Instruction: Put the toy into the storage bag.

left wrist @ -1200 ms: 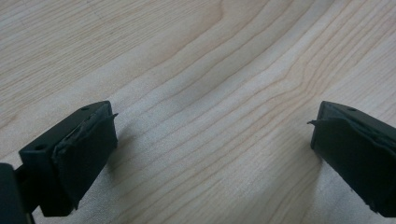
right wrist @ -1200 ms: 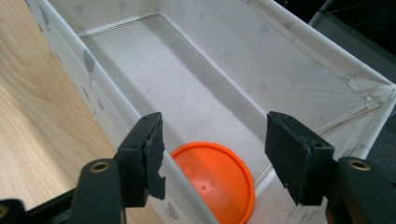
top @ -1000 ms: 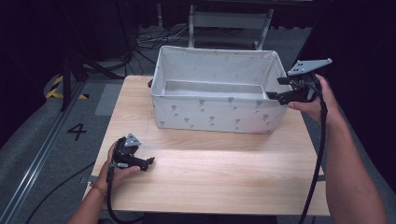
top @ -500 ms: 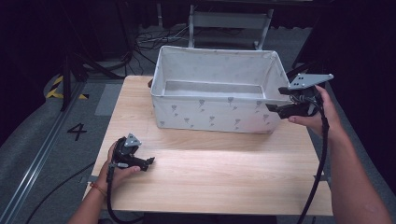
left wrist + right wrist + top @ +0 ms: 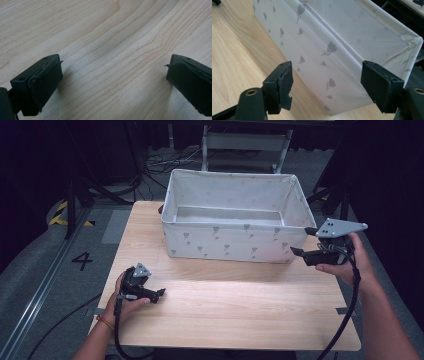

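A white fabric box (image 5: 230, 245) printed with small grey flowers stands open-topped at the back of the wooden table (image 5: 240, 315); nothing shows on the part of its inside floor that I can see. My right gripper (image 5: 300, 241) hangs open just off the box's front right corner. In the right gripper view its jaws (image 5: 327, 80) stand wide apart, with the box wall (image 5: 332, 42) between and beyond them. My left gripper (image 5: 159, 294) rests low at the table's front left. It is open over bare wood (image 5: 112, 37), with nothing between its fingers (image 5: 42, 82).
Behind the box stands a grey metal frame (image 5: 245, 142), with cables (image 5: 160, 162) on the floor. A painted 4 (image 5: 82, 261) and yellow-black tape (image 5: 60, 212) mark the floor left of the table. The table's front half is bare wood.
My right gripper has come down and toward the person, from beside the box's right rim to its front right corner. The left gripper has stayed put.
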Demonstrator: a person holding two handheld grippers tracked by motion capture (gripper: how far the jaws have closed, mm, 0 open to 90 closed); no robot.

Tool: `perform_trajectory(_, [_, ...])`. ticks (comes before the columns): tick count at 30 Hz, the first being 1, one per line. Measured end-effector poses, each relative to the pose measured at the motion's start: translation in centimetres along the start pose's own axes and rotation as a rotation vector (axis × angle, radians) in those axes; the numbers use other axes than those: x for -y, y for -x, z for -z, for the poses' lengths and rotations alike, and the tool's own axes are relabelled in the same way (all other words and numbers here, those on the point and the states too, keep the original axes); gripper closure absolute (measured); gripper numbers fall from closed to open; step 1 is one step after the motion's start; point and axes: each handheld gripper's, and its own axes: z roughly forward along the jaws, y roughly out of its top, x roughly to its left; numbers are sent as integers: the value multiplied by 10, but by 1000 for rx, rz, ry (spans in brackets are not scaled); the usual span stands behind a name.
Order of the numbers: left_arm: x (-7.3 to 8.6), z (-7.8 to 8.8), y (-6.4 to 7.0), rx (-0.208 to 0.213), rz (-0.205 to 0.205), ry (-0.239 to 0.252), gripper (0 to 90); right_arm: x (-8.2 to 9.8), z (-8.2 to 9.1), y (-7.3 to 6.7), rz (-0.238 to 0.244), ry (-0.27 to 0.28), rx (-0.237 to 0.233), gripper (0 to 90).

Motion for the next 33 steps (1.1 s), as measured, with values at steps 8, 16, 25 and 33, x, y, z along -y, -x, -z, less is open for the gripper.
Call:
perform_trajectory(8, [0,0,0,-2,-2,0,7,28,-3,-14,19,-46,46,246])
perform_trajectory(16, [0,0,0,-5,-5,0,8,69,-7,-25,-20,-37,94,211])
perform_trajectory(25, [0,1,0,-3,0,-4,8,105,-24,-33,-57,-105,115,192])
perform_trajectory(33, [1,1,1,-3,5,0,8,130,-40,-36,-100,-144,85,200])
